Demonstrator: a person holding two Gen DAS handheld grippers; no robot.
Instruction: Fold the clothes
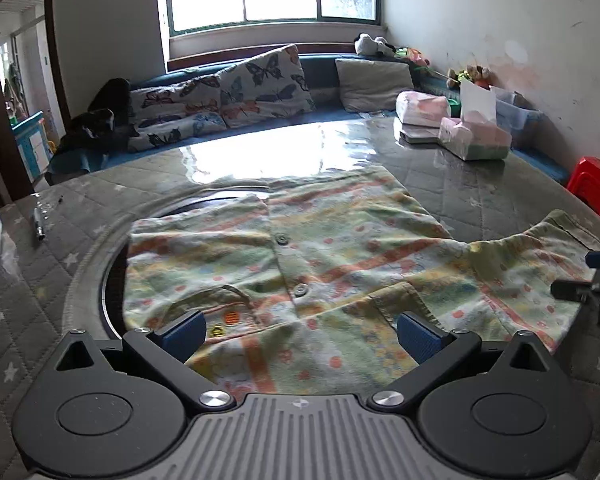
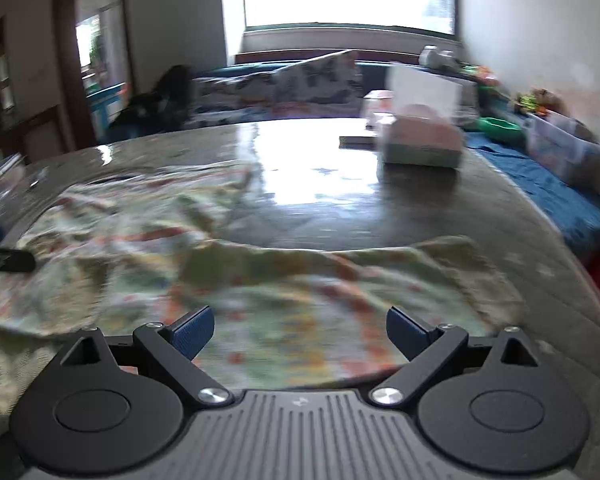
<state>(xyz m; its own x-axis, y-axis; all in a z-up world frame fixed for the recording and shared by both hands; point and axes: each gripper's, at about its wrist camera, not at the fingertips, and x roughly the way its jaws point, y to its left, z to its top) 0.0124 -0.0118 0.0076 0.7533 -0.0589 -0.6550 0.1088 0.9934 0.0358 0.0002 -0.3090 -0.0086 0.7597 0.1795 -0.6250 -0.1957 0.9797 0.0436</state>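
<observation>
Shirt (image 1: 300, 264) lies spread on the worktop (image 1: 440, 168), front up, buttons showing down the middle, near edge under both tools. One sleeve (image 1: 540, 264) sticks out to the right; left side looks already turned in or bunched, can't tell which. Collar area sits close to our left tongs (image 1: 298, 334).

Left tongs are wide apart, nothing between the pads, hovering over the near hem or collar. Right tongs (image 2: 300, 332) are also wide apart and empty, over the sleeve side of the shirt (image 2: 260, 280); that view is blurred, so the exact fabric edge under them is unclear. We see the right tool's tip at the edge of the left view (image 1: 596, 280), near the sleeve.

We judge the step in hand as picking up cloth for a first fold; task barely started. To do it well:
- we drop each pad pair onto a single edge, not a bunched layer, else the fold drags the lower layer too
- we grab sleeve near the cuff and carry it across the button line, keeping it flat
- we keep both grips level so the crease runs straight
- worktop cover looks glossy, so cloth may slide; lift rather than drag

Tissue packs (image 1: 476, 140) at the far right are well apart, no obstacle.
</observation>
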